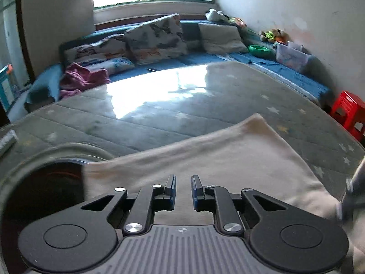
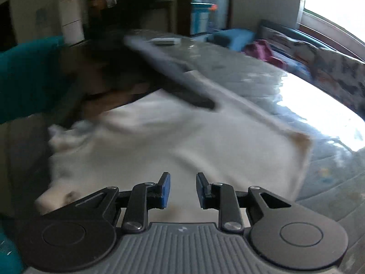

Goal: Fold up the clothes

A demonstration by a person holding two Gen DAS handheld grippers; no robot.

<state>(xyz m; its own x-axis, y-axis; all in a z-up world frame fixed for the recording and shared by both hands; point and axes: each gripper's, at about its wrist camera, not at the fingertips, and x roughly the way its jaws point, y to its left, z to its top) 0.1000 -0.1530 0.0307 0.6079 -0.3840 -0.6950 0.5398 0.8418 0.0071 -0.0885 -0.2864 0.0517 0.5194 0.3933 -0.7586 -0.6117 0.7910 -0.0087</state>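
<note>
A cream-white garment (image 1: 228,155) lies flat on the grey star-patterned table cover (image 1: 159,118), one corner pointing away from me. My left gripper (image 1: 183,181) hovers over its near edge, open, with only cloth showing between the blue pads. In the right wrist view the same garment (image 2: 182,137) spreads wide, bunched at its left end. My right gripper (image 2: 183,181) is open above it and holds nothing. The left gripper (image 2: 173,73) shows there as a blurred dark bar over the cloth's far side, and the right one is a blur at the edge of the left wrist view.
A person's teal sleeve (image 2: 27,75) is at the left. A dark round opening (image 1: 41,194) sits beside the garment. Behind the table are a blue couch with cushions (image 1: 157,36), a pink cloth (image 1: 79,77), a green bowl (image 1: 259,49), a clear box (image 1: 290,56) and a red stool (image 1: 349,114).
</note>
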